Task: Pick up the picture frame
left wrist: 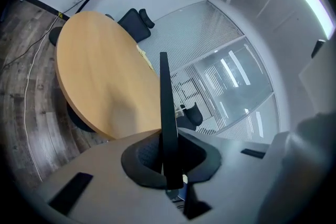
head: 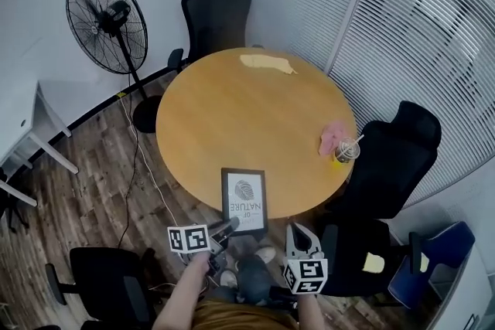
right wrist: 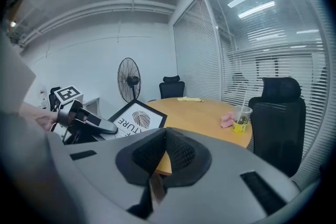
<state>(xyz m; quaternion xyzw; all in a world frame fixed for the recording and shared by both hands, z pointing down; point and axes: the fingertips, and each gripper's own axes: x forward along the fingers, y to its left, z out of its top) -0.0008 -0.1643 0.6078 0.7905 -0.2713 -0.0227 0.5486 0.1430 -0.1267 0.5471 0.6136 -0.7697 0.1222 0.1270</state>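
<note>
The picture frame (head: 244,201), black-edged with a white print, is held over the near edge of the round wooden table (head: 247,120). My left gripper (head: 230,225) is shut on its near left corner. In the left gripper view the frame (left wrist: 164,102) stands edge-on as a thin black strip pinched between the jaws of the left gripper (left wrist: 169,165). My right gripper (head: 298,232) hangs just right of the frame, apart from it. In the right gripper view its jaws (right wrist: 160,157) are shut and hold nothing, with the tilted frame (right wrist: 134,119) and left gripper (right wrist: 105,126) off to the left.
A plastic cup with a straw (head: 346,151) and a pink cloth (head: 334,135) sit at the table's right edge, a yellow cloth (head: 267,63) at the far side. Black office chairs (head: 216,11) (head: 394,158) ring the table. A standing fan (head: 106,19) is far left.
</note>
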